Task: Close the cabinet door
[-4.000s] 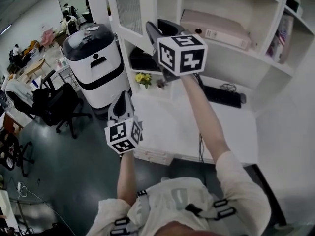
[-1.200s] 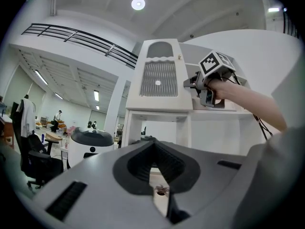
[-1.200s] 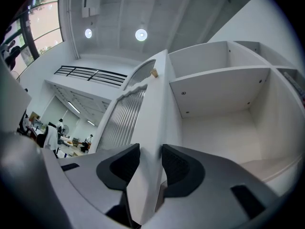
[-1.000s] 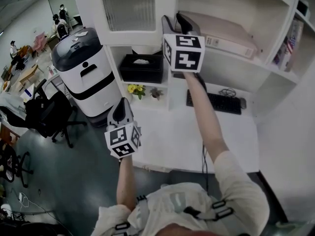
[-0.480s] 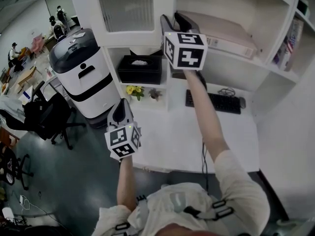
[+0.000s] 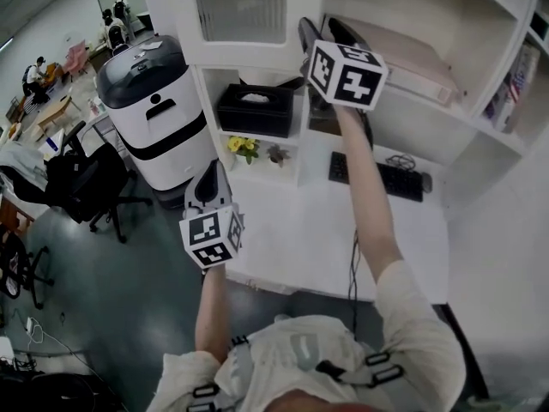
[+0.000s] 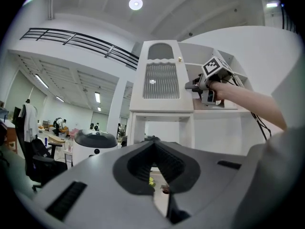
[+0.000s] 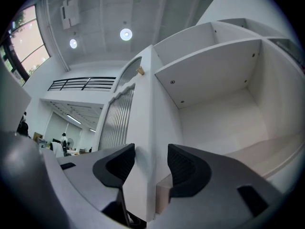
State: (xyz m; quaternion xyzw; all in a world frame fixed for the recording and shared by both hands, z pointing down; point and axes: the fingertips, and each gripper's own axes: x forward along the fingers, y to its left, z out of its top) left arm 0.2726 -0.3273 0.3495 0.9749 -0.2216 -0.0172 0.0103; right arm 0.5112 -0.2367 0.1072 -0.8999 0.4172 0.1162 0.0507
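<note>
Door (image 6: 242, 11) with ribbed glass panel sat at 12 o'clock in head view, covering the upper left bay of the white cabinet (image 6: 480, 136). In left gripper view the door (image 7: 161, 80) looked about flush with the cabinet front; whether fully shut, could not tell.

Right gripper (image 6: 322, 31) was raised at the door's 3 o'clock edge. In right gripper view the right gripper (image 8: 148, 160) had the door's (image 8: 142, 128) free edge between its fingers. Jaws had just been opening. Fingers spread, the right pad clear of the edge, the left pad just beside it, no pinch. Open shelf bay lay at 2 o'clock of the jaws in that view. Left gripper view also caught the right gripper (image 7: 198, 85) at the door's right edge.

Left gripper (image 6: 210, 180) hung low at 7 o'clock of the door, well apart from it, over the desk's left end. In left gripper view the left gripper (image 7: 155, 147) showed fingers pressed together at the tips, nothing between them.

Beige binder (image 6: 412, 58) lay on the shelf at 3 o'clock of the right gripper. Black tissue box (image 6: 257, 110) sat in the bay under the door, yellow flowers (image 6: 241, 145) below it. Keyboard (image 6: 386, 178) lay on the white desk (image 6: 309, 239) at 4 o'clock. White and black machine (image 6: 154, 110) stood at 9 o'clock, office chair (image 6: 86, 187) near it at 8 o'clock.
</note>
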